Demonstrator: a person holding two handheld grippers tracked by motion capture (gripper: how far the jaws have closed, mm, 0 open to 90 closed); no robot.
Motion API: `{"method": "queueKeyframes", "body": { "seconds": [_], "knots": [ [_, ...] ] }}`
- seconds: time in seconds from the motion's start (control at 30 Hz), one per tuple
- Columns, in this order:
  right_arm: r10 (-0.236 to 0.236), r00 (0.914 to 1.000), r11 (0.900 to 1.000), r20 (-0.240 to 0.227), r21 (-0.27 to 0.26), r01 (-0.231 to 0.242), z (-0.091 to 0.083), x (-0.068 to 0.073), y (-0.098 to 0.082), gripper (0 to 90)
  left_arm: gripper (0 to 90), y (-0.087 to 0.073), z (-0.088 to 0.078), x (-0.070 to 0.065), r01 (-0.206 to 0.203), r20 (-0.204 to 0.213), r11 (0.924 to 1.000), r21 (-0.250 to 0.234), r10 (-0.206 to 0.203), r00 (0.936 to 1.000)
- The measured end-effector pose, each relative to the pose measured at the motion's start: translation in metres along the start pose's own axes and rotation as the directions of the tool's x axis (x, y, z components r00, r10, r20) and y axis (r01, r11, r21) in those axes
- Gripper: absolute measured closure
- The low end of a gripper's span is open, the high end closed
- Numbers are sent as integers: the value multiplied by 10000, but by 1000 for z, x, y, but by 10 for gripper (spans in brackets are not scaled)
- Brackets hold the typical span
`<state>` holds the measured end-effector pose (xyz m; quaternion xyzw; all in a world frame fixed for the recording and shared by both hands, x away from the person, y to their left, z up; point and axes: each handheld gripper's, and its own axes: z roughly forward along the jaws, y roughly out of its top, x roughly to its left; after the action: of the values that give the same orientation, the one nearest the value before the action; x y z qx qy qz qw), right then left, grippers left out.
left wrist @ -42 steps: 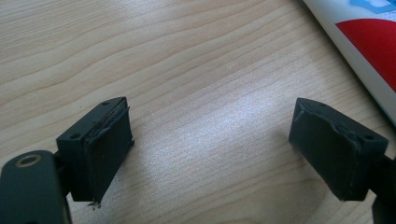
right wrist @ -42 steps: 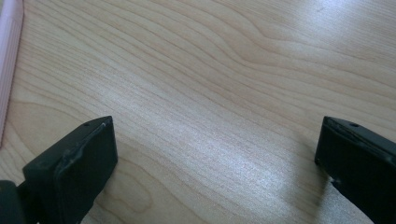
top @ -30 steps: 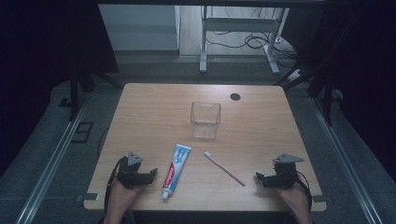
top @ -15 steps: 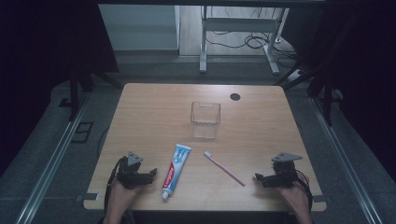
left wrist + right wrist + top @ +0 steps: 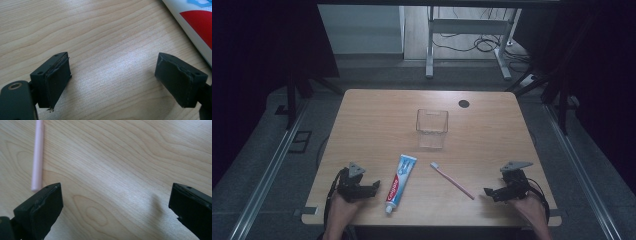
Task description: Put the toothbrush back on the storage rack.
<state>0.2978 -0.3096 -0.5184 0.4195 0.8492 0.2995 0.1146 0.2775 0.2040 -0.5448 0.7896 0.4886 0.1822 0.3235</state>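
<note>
Left gripper (image 5: 373, 188) low at the near left of the table (image 5: 377, 120), jaws wide apart with nothing between, bare wood showing in the gap in the left gripper view (image 5: 112, 75). Just right of it, the toothpaste (image 5: 400, 182), flat on the wood, cap toward the near edge, tail pointing far and slightly right; close to the gripper but apart from it. In the left gripper view, the tube's white and red side (image 5: 197, 27) at the upper right, beyond the right jaw, not touching. Right gripper (image 5: 490, 192) low at the near right, jaws likewise spread wide and holding nothing, bare wood between them in the right gripper view (image 5: 115, 205). Toothbrush (image 5: 452, 179) flat between the tube and the right gripper, head toward the far left, pink handle slanting to the near right, its end near the right gripper's tips but apart. In the right gripper view, the pink handle end (image 5: 38, 155) at the upper left, just beyond the left jaw, whether touching it impossible to tell. Clear bin (image 5: 432, 127) upright at mid-table, farther off, well apart from both grippers, nothing visible inside. Dark round hole (image 5: 464, 103) near the far edge, right of the bin. Hands (image 5: 343, 212) around each gripper at the near edge.
</note>
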Motion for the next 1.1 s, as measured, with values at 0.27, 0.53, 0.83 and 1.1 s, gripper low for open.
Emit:
{"method": "queueKeyframes", "body": {
  "seconds": [0.27,0.53,0.83,1.1],
  "knots": [
    [-410,9973,9983,-614,388,435,-3,12,15,0,130,0,0,0,0,2,10000,-5,0,10000],
    [-1425,9857,9824,-902,1089,1520,4,32,36,135,130,0,0,0,-3,1,10000,-2,3,10000],
    [-1937,9763,9613,-968,1798,2086,16,45,53,259,130,0,0,0,-12,3,10000,6,12,10000],
    [-2108,9715,9468,-1086,2245,2305,24,53,69,318,130,0,0,0,1,4,10000,10,-1,10000]
  ]
}}
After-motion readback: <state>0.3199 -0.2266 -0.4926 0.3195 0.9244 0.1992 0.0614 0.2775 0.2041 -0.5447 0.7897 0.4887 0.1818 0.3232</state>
